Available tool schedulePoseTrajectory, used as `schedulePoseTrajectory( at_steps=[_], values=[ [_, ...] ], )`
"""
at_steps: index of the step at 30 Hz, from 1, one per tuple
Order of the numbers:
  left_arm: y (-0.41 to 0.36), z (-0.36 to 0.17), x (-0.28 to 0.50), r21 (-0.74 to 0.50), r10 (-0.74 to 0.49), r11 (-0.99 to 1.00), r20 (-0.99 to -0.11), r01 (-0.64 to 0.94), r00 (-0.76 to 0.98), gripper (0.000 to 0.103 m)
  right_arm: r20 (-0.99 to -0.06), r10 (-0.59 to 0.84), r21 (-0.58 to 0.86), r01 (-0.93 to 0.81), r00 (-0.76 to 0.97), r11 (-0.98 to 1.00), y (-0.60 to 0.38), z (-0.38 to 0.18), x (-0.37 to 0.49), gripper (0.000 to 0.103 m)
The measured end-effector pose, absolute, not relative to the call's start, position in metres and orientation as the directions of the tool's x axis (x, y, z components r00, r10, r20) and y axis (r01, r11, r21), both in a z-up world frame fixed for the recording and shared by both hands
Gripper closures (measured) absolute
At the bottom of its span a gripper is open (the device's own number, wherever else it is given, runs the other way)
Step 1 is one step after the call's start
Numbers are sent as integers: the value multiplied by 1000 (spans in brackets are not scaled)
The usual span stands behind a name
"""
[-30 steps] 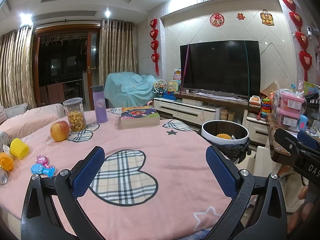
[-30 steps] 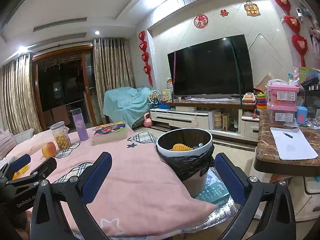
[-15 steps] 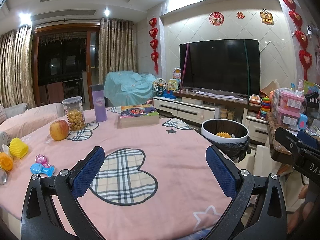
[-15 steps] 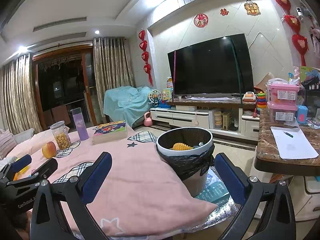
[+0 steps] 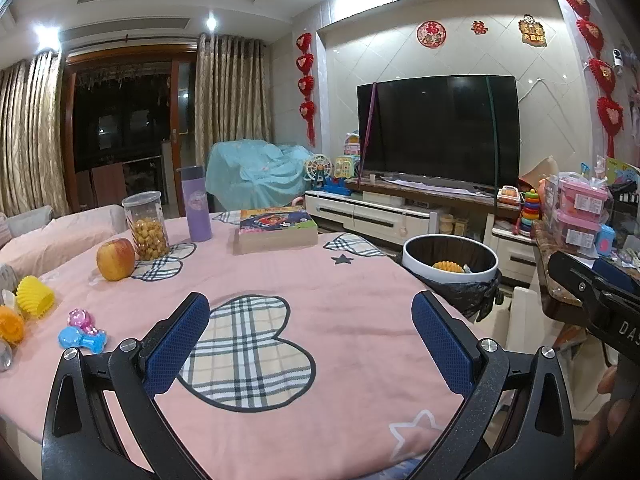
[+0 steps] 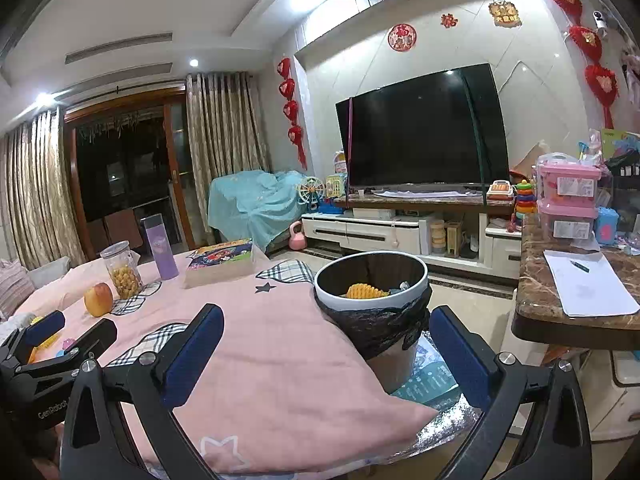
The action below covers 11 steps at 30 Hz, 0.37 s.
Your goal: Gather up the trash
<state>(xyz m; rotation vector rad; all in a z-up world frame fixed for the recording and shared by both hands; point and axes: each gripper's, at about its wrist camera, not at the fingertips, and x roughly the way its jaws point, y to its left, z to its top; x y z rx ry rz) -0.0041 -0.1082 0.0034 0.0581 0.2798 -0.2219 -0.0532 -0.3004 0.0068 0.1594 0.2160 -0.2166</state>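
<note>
Left gripper (image 5: 310,322): jaws spread wide with nothing between them, hovering over a table covered in a pink cloth (image 5: 340,280); a plaid heart patch lies just beneath the gap
Right gripper (image 6: 326,334): jaws also wide apart and empty, held over the near right corner of the cloth
Bin (image 6: 372,276): white, lined with a black bag, standing off the table's right edge; it sits straight ahead of the right gripper, and ahead and to the right of the left gripper (image 5: 450,258)
Inside the bin: a yellow ridged piece (image 6: 362,291) with some grey scraps beside it
Left of the left gripper: a small pink and blue toy (image 5: 82,330) on the cloth, then a yellow ridged cup (image 5: 35,295) and an orange one (image 5: 10,324) near the table edge
Ahead and left of the left gripper: an apple (image 5: 115,259) just beside a clear jar of yellow snacks (image 5: 146,226), and a purple bottle (image 5: 196,204) behind them
Straight ahead of the left gripper: a thick book (image 5: 276,230) lying flat at the far side of the table
Right of the right gripper: a marble counter (image 6: 536,292) with a sheet of paper (image 6: 588,288) and a pen on it
Beyond the table: a dark television (image 6: 420,128) on a low white cabinet
</note>
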Motion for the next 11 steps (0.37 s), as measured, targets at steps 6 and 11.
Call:
schedulePoseTrajectory(
  at_steps=[6, 11],
  values=[
    [-105, 1, 3, 11, -220, 972, -296, 233, 930, 0, -252, -185, 135, 224, 950, 965, -300, 1, -43, 0],
    [-102, -2, 10, 6, -227, 970, -315, 241, 921, 0, -279, -162, 142, 208, 946, 968, -301, -1, -30, 0]
  ],
)
